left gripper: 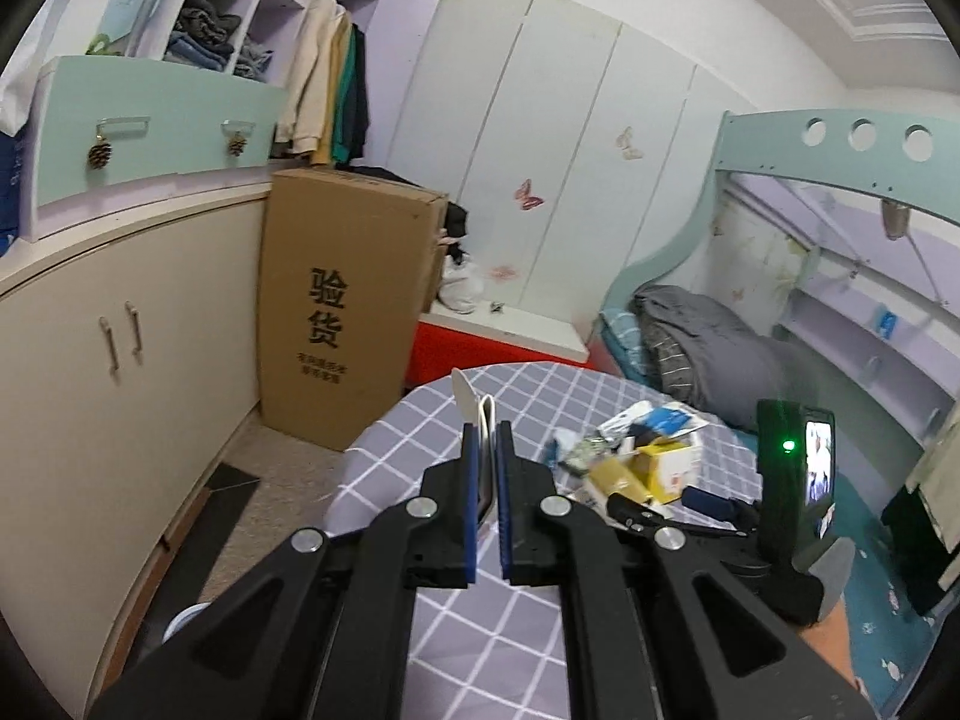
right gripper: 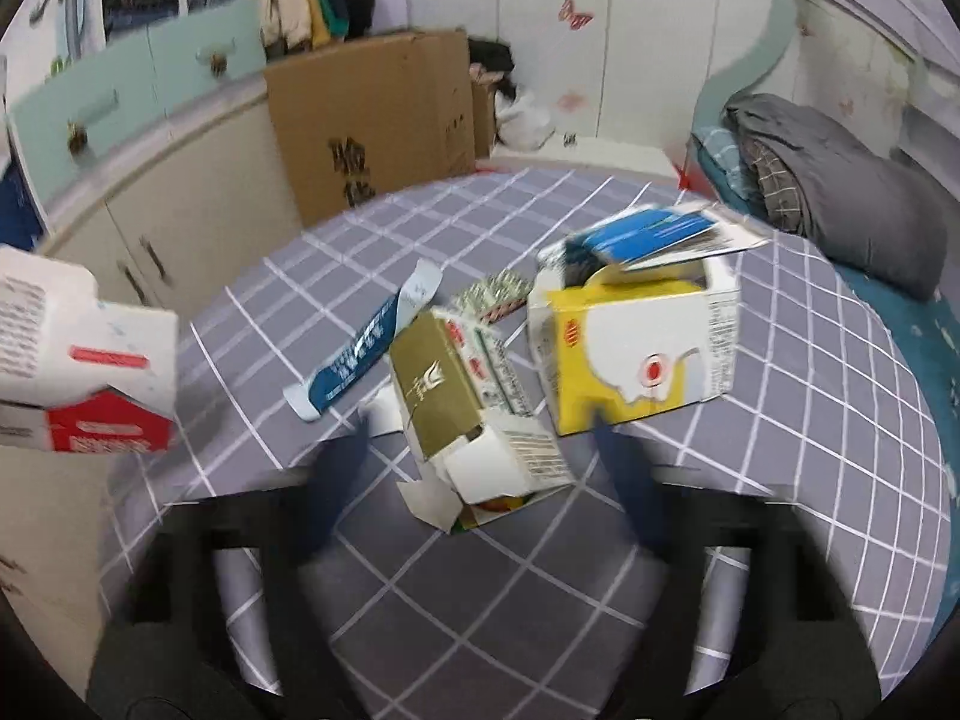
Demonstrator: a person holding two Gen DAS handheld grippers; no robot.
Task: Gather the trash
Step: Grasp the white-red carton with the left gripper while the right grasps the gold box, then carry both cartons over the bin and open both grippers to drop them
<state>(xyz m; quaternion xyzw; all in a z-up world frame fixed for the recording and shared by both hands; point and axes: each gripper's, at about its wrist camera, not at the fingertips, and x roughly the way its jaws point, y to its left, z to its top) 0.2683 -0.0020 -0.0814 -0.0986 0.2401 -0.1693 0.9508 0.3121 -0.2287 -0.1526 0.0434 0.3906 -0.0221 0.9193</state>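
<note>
While my left gripper [left gripper: 487, 438] is pinching a flattened white carton [left gripper: 486, 420], my right gripper [right gripper: 480, 438] is gaping wide around the gold box [right gripper: 444, 384] just left of the yellow box [right gripper: 636, 348]; closing off-centre risks nudging the latter.

3 cartons [right gripper: 474, 396] on the table [right gripper: 480, 600]; wrapper [right gripper: 360, 354] left, blister pack [right gripper: 495, 297] behind.

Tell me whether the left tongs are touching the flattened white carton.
Touching. The left wrist view shows the left tongs closed on the flattened white carton, its edge pinched between the blue pads and sticking out past the tips.
</note>
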